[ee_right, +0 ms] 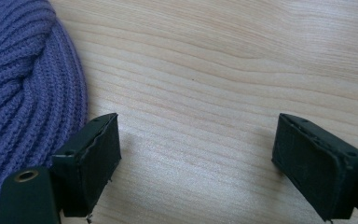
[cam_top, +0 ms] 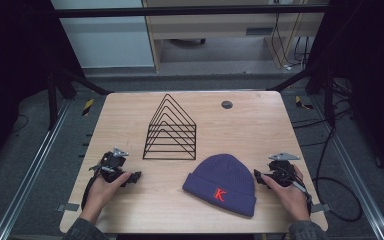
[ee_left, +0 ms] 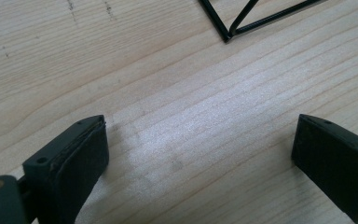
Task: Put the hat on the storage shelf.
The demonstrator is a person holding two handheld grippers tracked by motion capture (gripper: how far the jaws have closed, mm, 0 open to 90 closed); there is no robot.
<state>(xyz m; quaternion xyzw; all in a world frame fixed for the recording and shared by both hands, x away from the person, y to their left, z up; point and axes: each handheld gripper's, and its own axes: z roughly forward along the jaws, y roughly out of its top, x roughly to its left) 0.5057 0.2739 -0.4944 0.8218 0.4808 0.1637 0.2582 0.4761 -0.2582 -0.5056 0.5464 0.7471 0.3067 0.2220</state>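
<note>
Purple ribbed knit, folded cuff, a red letter K stitched on it: the beanie [cam_top: 222, 183] lies flat on the pale wooden surface [cam_top: 260, 125], toward the near edge and right of centre. The right gripper [cam_top: 258, 176] rests just beside the beanie's right side, its jaws spread wide with nothing between them; in the right gripper view the knit [ee_right: 23, 88] is seen right against the left jaw. The left gripper [cam_top: 135, 176] is set down well apart from the beanie, near the front corner of the black wire rack of nested triangular frames [cam_top: 170, 130], and its jaws too are parted over bare wood.

A grasp of the beanie looks to be the step in hand. It would be done best if one jaw were slid low under the edge so that a fold of cloth, not just surface yarn, is pinched; soft knit is likely to sag and drag, so a second hold from the left gripper may be wanted.

Faint scuffs are seen on the wood, and a small dark round disc [cam_top: 226, 104] near the far edge. Beyond, grey flooring, black frame struts and trailing cables are visible.
</note>
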